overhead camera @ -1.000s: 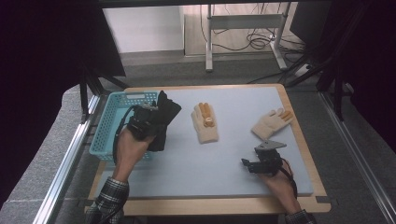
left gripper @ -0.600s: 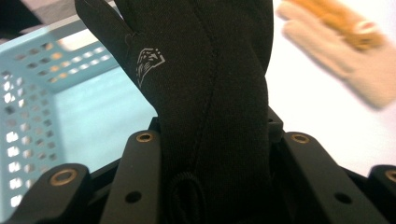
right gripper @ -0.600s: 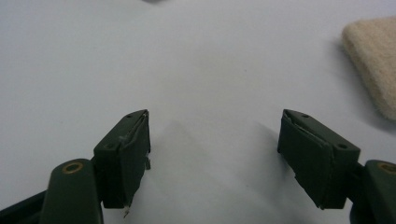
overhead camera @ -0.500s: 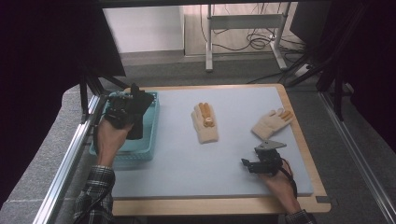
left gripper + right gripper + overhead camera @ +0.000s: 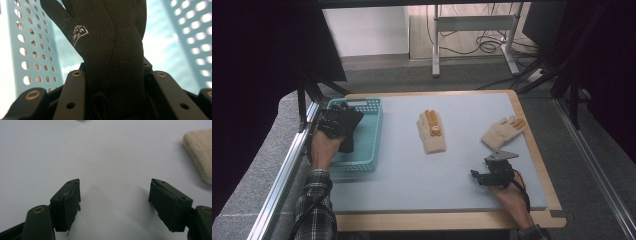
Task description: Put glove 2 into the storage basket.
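A black glove (image 5: 346, 131) with a small white logo hangs inside the teal basket (image 5: 371, 131) at the table's left. My left gripper (image 5: 334, 125) is shut on the glove's cuff. In the left gripper view the black glove (image 5: 110, 47) fills the gap between the jaws of the left gripper (image 5: 118, 73), and the perforated basket wall (image 5: 37, 50) stands close behind. My right gripper (image 5: 479, 176) rests open near the front right of the mat. In the right gripper view the right gripper (image 5: 115, 187) has nothing between its fingers.
Two beige gloves with orange fingertips lie on the grey mat (image 5: 402, 170): one in the middle (image 5: 431, 134), one at the right (image 5: 503, 131). The edge of a beige glove (image 5: 200, 152) lies ahead and to the right of my right gripper. Metal rails run along both sides of the table.
My left hand has carried the black glove leftward from the mat's edge and down into the teal basket. The right gripper has stayed where it was.
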